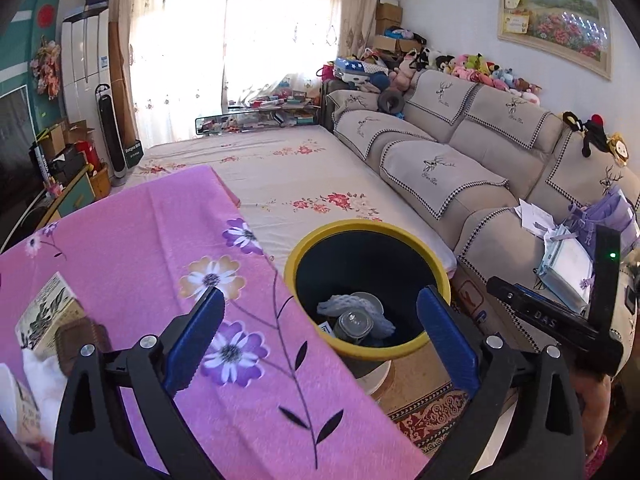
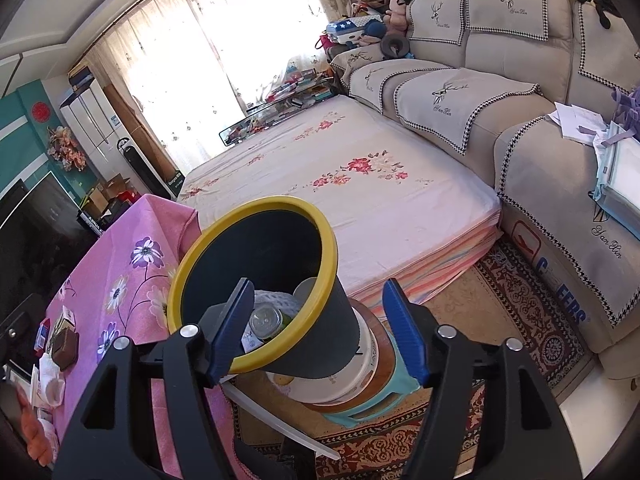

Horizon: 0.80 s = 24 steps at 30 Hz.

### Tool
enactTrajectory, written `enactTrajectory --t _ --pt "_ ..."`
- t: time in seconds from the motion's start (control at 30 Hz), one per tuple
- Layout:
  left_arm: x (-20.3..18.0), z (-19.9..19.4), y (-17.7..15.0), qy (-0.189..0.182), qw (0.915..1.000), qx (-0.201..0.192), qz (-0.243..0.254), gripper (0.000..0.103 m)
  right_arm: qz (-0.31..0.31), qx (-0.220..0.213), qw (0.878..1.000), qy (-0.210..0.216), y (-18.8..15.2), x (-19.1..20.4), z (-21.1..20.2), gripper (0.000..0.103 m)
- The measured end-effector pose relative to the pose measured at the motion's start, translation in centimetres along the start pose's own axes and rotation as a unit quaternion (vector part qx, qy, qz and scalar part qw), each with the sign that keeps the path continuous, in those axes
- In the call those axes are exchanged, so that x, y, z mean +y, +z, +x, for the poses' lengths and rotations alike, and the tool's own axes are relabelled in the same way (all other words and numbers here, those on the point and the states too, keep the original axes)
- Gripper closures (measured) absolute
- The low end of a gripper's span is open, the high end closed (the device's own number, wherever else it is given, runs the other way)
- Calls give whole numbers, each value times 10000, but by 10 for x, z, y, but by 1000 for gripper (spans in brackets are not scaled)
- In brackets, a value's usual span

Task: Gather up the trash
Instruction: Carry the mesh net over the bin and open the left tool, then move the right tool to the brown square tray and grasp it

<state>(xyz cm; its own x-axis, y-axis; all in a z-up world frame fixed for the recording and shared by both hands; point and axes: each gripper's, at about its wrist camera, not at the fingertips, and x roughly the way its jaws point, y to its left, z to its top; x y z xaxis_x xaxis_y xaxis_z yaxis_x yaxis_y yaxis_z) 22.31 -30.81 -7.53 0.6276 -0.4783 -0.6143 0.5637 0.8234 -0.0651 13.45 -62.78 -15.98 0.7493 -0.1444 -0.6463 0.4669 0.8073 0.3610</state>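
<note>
Left wrist view:
Left tool [image 1: 320, 328]: the jaws are spread wide with nothing between the pads, above the desk edge and the bin mouth; a release over the bin is judged likely.
Trash bin [image 1: 400, 350]: the yellow-rimmed dark bin is set just beside the desk, so trash can be dropped straight in.
Trash inside: a glass jar [image 1: 354, 324] and white foam netting [image 1: 344, 304] are seen at the bottom.
Desk [image 1: 132, 248]: covered by a pink floral cloth; a printed box [image 1: 46, 312] is left at its near corner, not yet collected.

Right wrist view:
Right tool [image 2: 318, 326]: the jaws are set astride the bin wall [image 2: 320, 344], one pad inside and one outside, apparently to steady it; whether the pads press cannot be told.
Bin perch: the bin is raised on a white tub [image 2: 340, 380] and a stool [image 2: 396, 392], bringing its rim near desk height.
</note>
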Motion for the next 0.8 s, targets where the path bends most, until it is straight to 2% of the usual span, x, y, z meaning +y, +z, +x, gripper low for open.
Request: enactTrajectory --t 0.2,0.4,0.5,0.63,0.8 --pt "68 -82 -34 714 9952 -362 -558 5 -362 145 9989 270 -10 37 3 39" --pt "153 -147 -79 1512 9787 -282 -1361 5 -1065 438 9901 800 -29 106 11 39" --pt "187 -173 -104 1765 9691 -287 -1699 5 -1514 590 9804 1118 -44 153 11 39" --pt "218 -199 -129 2137 9576 -356 -1897 5 -2079 779 9615 1619 -63 219 8 36" --pt "233 -212 -141 2231 9522 -478 -2031 5 -2548 964 9404 2037 -82 293 11 34"
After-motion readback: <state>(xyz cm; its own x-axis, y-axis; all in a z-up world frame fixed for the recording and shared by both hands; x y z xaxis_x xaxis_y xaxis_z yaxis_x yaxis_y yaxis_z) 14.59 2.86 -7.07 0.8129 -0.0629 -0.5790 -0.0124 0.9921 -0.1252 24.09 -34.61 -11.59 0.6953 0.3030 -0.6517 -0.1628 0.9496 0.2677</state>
